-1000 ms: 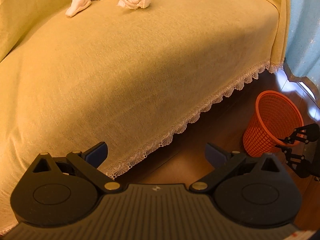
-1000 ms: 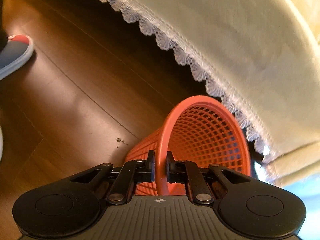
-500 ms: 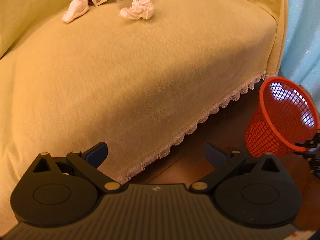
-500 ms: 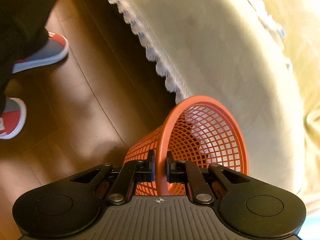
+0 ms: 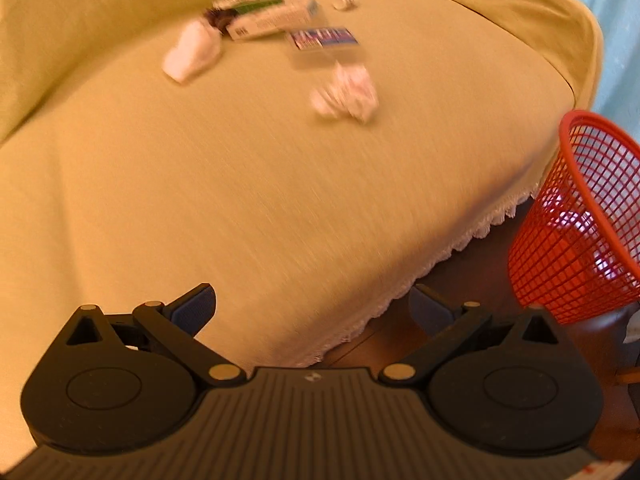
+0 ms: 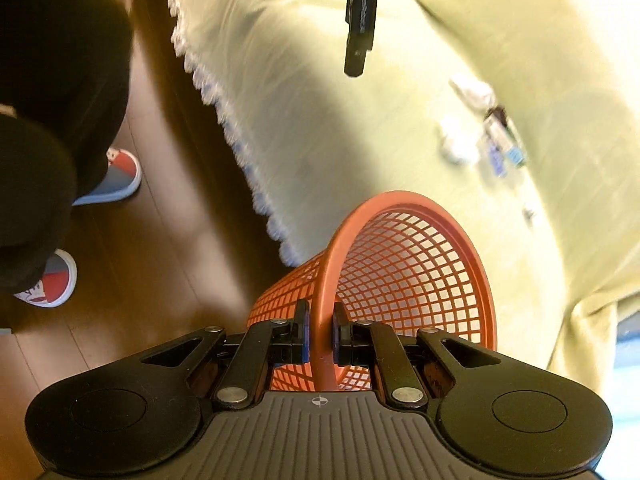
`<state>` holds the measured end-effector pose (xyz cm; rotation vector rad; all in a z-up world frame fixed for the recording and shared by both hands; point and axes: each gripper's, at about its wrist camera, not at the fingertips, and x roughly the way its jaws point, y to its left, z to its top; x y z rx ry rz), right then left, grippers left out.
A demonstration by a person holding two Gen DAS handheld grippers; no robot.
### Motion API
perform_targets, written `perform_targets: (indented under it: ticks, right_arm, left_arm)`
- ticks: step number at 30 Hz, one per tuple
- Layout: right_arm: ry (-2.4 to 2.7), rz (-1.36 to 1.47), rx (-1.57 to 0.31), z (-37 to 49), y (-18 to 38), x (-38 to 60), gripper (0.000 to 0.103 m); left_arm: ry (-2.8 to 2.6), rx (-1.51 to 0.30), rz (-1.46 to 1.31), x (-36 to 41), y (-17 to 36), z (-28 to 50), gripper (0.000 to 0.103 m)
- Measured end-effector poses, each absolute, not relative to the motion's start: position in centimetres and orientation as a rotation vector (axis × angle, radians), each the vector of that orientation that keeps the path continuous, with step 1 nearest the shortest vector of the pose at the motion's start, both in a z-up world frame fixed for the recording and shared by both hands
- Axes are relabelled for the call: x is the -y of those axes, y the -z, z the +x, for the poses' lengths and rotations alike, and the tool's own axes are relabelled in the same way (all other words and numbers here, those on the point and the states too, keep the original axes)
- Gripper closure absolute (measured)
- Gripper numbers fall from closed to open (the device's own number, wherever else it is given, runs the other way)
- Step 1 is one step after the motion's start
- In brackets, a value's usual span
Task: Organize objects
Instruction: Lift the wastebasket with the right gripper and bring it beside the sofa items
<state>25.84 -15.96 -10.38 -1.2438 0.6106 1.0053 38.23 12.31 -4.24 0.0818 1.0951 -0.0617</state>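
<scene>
My right gripper (image 6: pixel 319 334) is shut on the rim of an orange mesh basket (image 6: pixel 404 276), which hangs lifted beside the sofa edge; the same basket (image 5: pixel 576 224) shows at the right of the left wrist view. My left gripper (image 5: pixel 312 306) is open and holds nothing, over the front of the yellow-covered sofa seat (image 5: pixel 248 184). Far back on the seat lie a crumpled white tissue (image 5: pixel 348 92), a white wad (image 5: pixel 192 50), a long white box (image 5: pixel 272 20), a small blue-labelled packet (image 5: pixel 324 38) and a small white cap (image 5: pixel 346 1). The other gripper (image 6: pixel 360 20) shows at the top of the right wrist view.
The sofa cover ends in a white lace fringe (image 5: pixel 440 256) above a dark wooden floor (image 6: pixel 160 248). A person's dark-trousered legs (image 6: pixel 60 100) and red-and-grey slippers (image 6: pixel 120 176) stand on the floor at the left. A pale blue curtain (image 5: pixel 616 8) hangs at the far right.
The right gripper has lifted the basket off the floor and swung it up beside the seat. The left gripper has moved forward and up, so the items on the seat look nearer.
</scene>
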Motion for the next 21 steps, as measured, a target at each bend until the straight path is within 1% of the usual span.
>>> perform_targets:
  ticks: [6, 11, 15, 21]
  right_arm:
    - [-1.050, -1.295, -0.560, 29.4, 3.7, 16.1, 0.096]
    - [-1.060, -1.343, -0.512, 33.2, 1.3, 16.1, 0.096]
    - [-1.053, -1.360, -0.496, 36.5, 0.5, 16.0, 0.096]
    - [-1.089, -1.387, -0.556, 40.8, 0.9, 15.5, 0.096]
  left_arm:
    - [0.005, -1.091, 0.060, -13.9, -2.2, 40.9, 0.001]
    - [-0.025, -1.058, 0.041, -14.7, -5.8, 42.3, 0.001]
    - [-0.030, -1.046, 0.025, -15.0, -6.6, 43.3, 0.001]
    - [-0.003, -1.055, -0.009, -15.5, -5.3, 46.3, 0.003]
